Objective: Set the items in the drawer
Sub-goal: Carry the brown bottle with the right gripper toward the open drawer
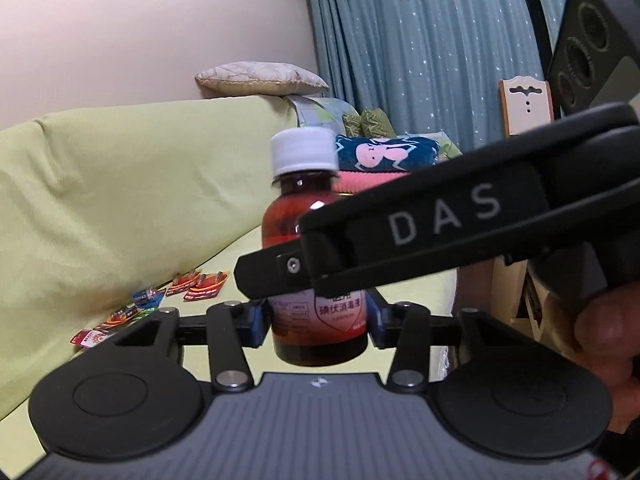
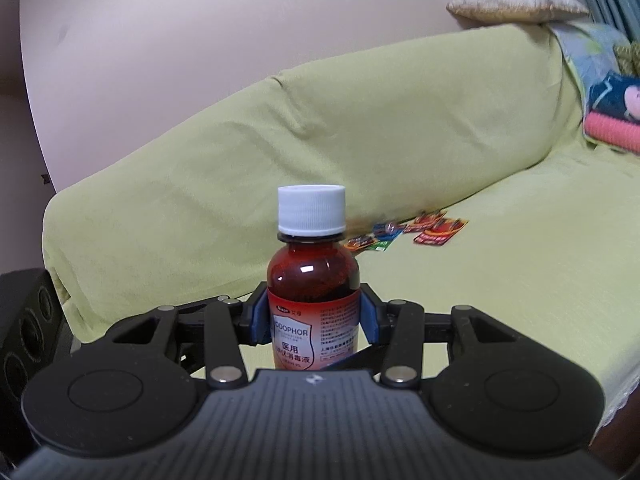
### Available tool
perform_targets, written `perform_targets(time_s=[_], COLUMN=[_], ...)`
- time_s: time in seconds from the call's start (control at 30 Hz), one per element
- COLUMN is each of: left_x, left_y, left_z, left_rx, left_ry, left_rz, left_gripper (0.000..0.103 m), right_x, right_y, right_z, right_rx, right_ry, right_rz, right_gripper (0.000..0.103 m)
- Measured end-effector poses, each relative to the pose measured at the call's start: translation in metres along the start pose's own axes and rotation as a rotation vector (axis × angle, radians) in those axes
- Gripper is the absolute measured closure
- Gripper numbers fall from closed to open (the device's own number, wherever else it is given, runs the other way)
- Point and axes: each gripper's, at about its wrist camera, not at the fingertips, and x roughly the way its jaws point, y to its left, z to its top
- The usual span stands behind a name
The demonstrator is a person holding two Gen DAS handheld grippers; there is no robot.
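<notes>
Bottle [image 2: 313, 280] upright above sofa [image 2: 500, 280], clamped by both grippers: left [image 1: 320, 316], right [image 2: 314, 320]. Small packets [image 2: 436, 230] on sofa seat behind bottle.

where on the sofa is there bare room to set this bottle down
The sofa seat is bare from the packets to its front edge, and between them and the folded blankets. Crowded spots: the packets by the backrest and the blankets' end. Both claws grip the bottle.
</notes>
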Motion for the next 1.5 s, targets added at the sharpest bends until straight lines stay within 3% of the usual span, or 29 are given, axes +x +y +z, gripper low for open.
perform_targets(time_s=[0.53,0.8,1.23,1.5], left_x=[-0.018,-0.024,0.001,0.005], left_y=[-0.033,-0.050,-0.083,-0.105], left_z=[0.011,0.009,0.009,0.006], left_rx=[0.017,0.045,0.066,0.086], left_ry=[0.002,-0.006,0.008,0.007], left_rz=[-0.061,-0.186,-0.376,-0.432], left_gripper=[0.053,0.054,0.054,0.054], right_x=[-0.049,-0.080,-0.111,-0.129], right_y=[0.013,0.004,-0.020,-0.035], right_z=[-0.016,-0.025,-0.040,-0.045], right_rx=[-0.023,-0.015,0.057,0.078], right_ry=[-0.062,-0.072,-0.101,-0.115], right_rz=[-0.068,-0.121,-0.299,-0.354], right_gripper=[0.062,0.062,0.062,0.062])
